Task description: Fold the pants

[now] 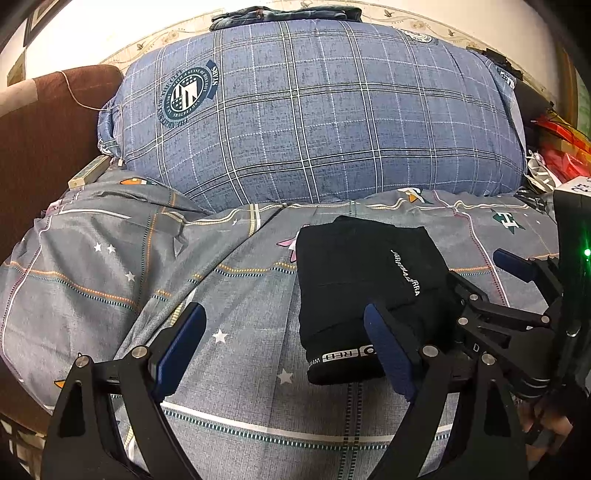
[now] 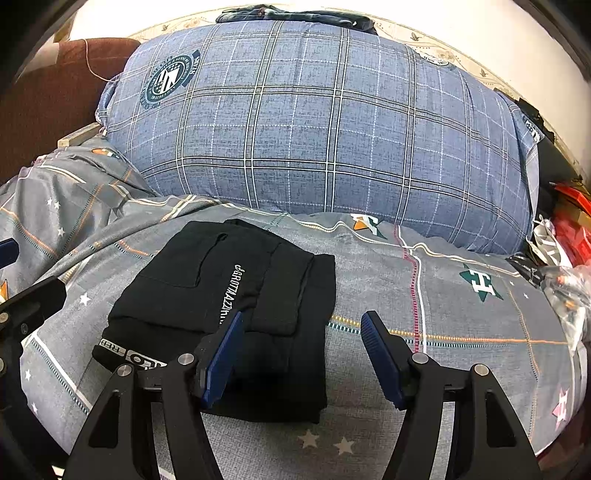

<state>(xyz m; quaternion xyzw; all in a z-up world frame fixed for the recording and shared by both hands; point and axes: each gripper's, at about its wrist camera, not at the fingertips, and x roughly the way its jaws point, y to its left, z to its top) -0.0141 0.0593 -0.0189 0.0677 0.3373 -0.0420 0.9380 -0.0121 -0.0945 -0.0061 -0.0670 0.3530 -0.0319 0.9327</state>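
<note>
Near the front edge of the bed (image 2: 461, 314), below the big plaid pillow (image 2: 314, 122), the black pants (image 2: 229, 295) lie folded into a compact bundle. Your left gripper (image 1: 284, 350) and right gripper (image 2: 301, 354) both gape wide, holding nothing. Your right claw straddles the bundle's right edge: closing there, I judge, pinches only the top layers, and lifting could spill the 2 stacked folds open

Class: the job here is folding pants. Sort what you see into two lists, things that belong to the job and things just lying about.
Belongs to the job:
black pants, folded on the grey bedsheet
left gripper, open
right gripper, open

Just lying about:
blue plaid pillow
dark clothes on top of the pillow
red bags at the right edge
</note>
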